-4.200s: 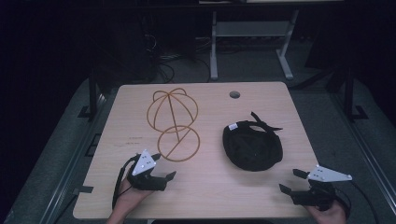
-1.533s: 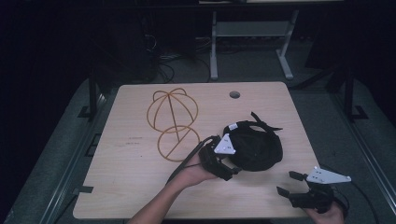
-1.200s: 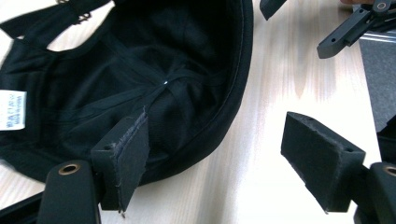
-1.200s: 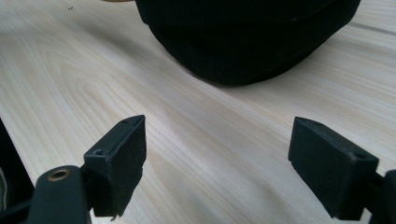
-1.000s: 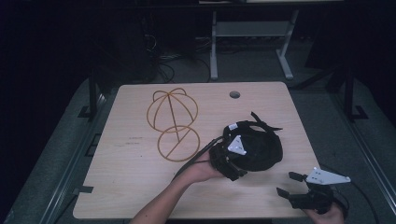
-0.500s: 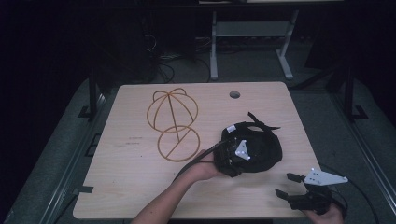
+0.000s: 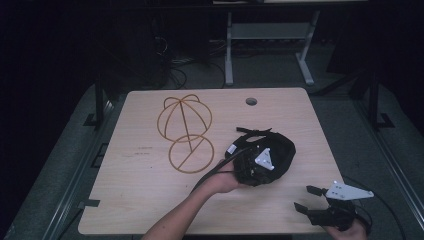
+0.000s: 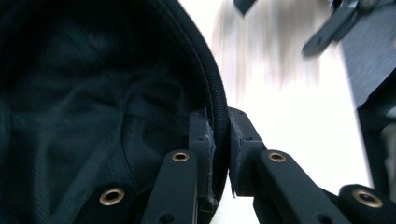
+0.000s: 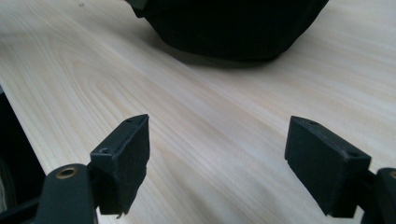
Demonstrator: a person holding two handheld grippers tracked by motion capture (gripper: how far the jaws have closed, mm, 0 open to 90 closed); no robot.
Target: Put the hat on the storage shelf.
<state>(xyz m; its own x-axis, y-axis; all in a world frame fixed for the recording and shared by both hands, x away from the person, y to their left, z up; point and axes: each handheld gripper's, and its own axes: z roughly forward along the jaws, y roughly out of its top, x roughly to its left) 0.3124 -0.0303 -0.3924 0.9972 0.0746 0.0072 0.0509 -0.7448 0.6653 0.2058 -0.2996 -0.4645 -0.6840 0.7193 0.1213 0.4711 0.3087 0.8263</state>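
A pale wooden table [image 7: 150,200] is seen from above in a dark room. On its right half lies a black cap [image 7: 280,150], upside down, its hollow facing up and a strap end poking out at the far side. To the left of it, well apart, stands a gold wire hat stand [image 7: 185,132].

The person's left arm reaches in from the bottom edge. The left gripper [image 8: 218,154] has its jaws pressed together on the near rim of the cap, one jaw inside the hollow and one outside, pinching the corded edge between them. The dark mesh lining sags in loose folds.

The right gripper [image 9: 217,161] waits low over the near right corner of the table, close to the edge, its jaws spread wide with nothing between them. The cap sits a little beyond it.

The cap looks light and soft, likely to flop and fold if lifted by one point. The stitched rim seems the firmest place to grip, and a second hold on the opposite rim would probably keep the crown open.
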